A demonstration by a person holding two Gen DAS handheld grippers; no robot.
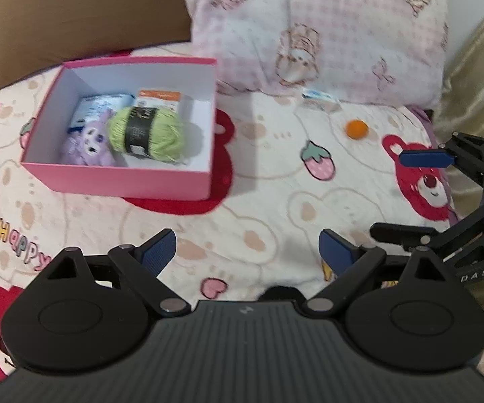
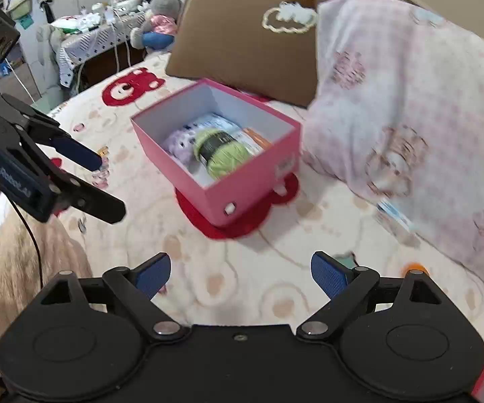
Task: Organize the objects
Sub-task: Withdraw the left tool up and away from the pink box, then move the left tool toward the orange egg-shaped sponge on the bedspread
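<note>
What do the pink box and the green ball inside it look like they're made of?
The pink box looks like stiff cardboard: thin straight walls, matte pink outside, plain white inside. The green ball looks like yarn: soft fuzzy wound strands with a dark paper band around the middle. The blur leaves finer texture unclear.

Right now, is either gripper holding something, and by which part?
Nothing is held. The left gripper and right gripper both have open, empty jaws above the bear-print bedspread.
</note>
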